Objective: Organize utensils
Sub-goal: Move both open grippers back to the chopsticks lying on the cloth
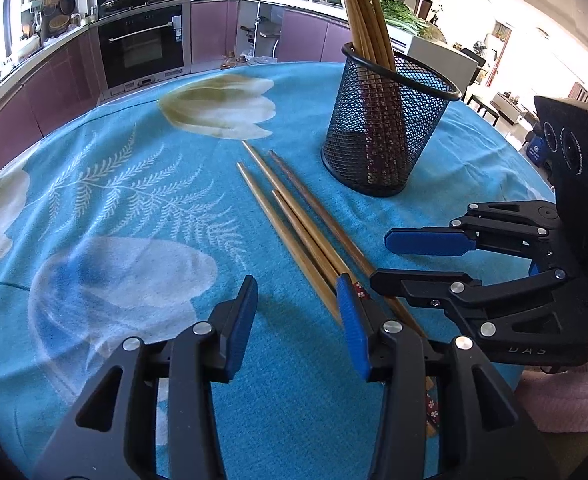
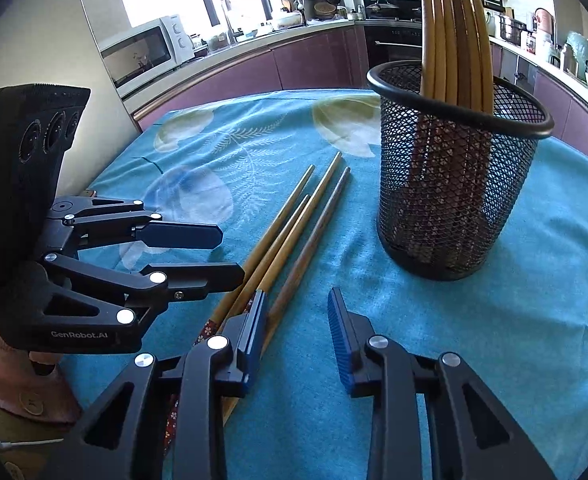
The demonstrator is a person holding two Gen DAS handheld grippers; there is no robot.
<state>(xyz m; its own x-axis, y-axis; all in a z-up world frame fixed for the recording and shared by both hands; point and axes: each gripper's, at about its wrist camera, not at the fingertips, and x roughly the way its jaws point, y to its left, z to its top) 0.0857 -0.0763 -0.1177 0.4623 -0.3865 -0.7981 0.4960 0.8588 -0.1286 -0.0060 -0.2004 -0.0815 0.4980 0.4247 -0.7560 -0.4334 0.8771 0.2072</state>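
Several loose wooden chopsticks (image 1: 294, 216) (image 2: 294, 232) lie side by side on the blue flowered tablecloth (image 1: 134, 200). A black mesh cup (image 1: 390, 128) (image 2: 454, 184) stands behind them with more chopsticks (image 1: 362, 12) (image 2: 454, 32) upright in it. My left gripper (image 1: 298, 312) (image 2: 230, 256) is open low over the cloth, its right finger over the chopsticks' thick ends and nothing between its pads. My right gripper (image 2: 296, 320) (image 1: 386, 260) is open too. The darkest chopstick runs between its jaws, close beside the left pad (image 2: 256, 328), while the right pad stands apart from it.
Both grippers meet over the same bundle, their fingers near each other. A person's pink sleeve (image 1: 566, 392) (image 2: 14, 380) shows behind each gripper. The table's far edge (image 2: 254, 98) faces purple kitchen cabinets, an oven (image 1: 142, 44) and a microwave (image 2: 142, 52).
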